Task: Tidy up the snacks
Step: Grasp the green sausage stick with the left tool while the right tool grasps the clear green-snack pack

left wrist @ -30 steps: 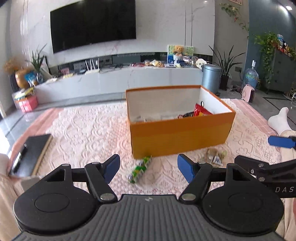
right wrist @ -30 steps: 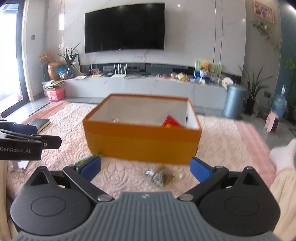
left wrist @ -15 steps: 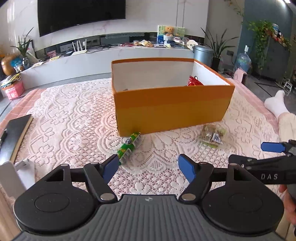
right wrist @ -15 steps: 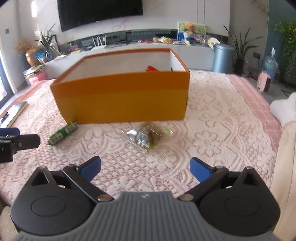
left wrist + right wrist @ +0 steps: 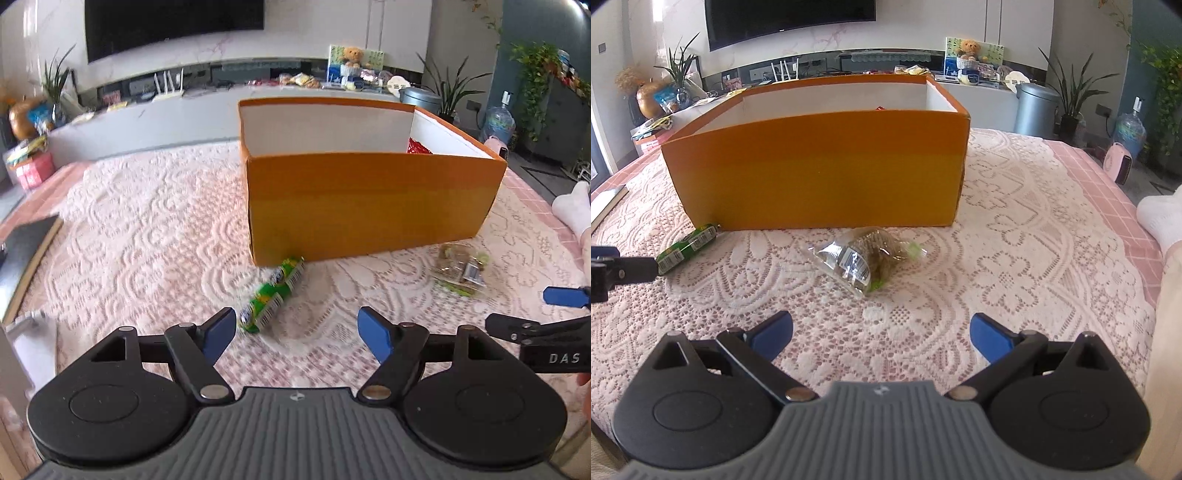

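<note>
An open orange box (image 5: 369, 206) (image 5: 820, 173) stands on a pink lace cloth, with a red packet (image 5: 417, 144) showing inside it. A green snack roll (image 5: 271, 295) (image 5: 687, 248) lies at the box's near left corner. A clear bag of brown snacks (image 5: 460, 269) (image 5: 864, 258) lies in front of the box. My left gripper (image 5: 297, 332) is open, just short of the green roll, nothing between its fingers. My right gripper (image 5: 881, 332) is open, a little short of the clear bag, and empty.
A dark book (image 5: 26, 251) lies at the cloth's left edge. A white-socked foot (image 5: 572, 206) (image 5: 1160, 218) rests at the right. Behind the bed run a low TV bench (image 5: 147, 122), a grey bin (image 5: 1034, 110), plants and a water bottle (image 5: 1129, 133).
Both grippers have come down and closer to the cloth and the box. The green roll and the clear bag now lie just ahead of the fingertips. The left jaws stand slightly wider.
</note>
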Demonstrator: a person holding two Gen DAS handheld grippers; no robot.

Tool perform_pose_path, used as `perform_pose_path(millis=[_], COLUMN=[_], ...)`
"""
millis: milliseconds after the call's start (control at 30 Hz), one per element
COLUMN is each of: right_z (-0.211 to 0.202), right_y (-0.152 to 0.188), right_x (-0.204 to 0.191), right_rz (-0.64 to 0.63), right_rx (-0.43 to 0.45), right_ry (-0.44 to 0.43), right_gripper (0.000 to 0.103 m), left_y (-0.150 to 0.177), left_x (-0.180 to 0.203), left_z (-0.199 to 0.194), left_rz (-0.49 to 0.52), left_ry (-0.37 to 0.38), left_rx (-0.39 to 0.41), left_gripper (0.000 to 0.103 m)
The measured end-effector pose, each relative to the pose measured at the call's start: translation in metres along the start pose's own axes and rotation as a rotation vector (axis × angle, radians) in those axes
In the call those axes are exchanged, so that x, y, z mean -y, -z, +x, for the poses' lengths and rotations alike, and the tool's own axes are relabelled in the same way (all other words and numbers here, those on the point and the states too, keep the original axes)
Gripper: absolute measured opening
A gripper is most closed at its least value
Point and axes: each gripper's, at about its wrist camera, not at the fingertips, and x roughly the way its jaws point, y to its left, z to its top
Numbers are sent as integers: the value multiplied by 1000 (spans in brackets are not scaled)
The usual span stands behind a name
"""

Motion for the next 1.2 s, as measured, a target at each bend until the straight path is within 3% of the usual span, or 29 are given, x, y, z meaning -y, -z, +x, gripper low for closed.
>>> perform_pose_path(millis=[167,400,600,733,1000,1200], right_z=[12,23,40,52,71,75], right_y=[-2,-15,-29,-35,-38,-39], right_x=[-1,-5,-2,2,12,1], right_rz=[27,76,175,213,302,240], right_rx=[-24,5,-12,-27,-50,-23], right_ry=[-22,-31,-50,-52,-85,-59], right_gripper=[99,99,99,96,92,83], left_y=[-8,-14,-10,-12,-12,-13], left_x=[-4,-16,-21,-20,-15,-7], left_z=[19,49,61,70,75,65], left_rz=[52,42,35,59,61,65], left_ry=[-6,-17,-6,3,8,28], left_rx=[-17,-47,-58,-70,-64,-60], left_gripper=[87,77,76,65,55,47])
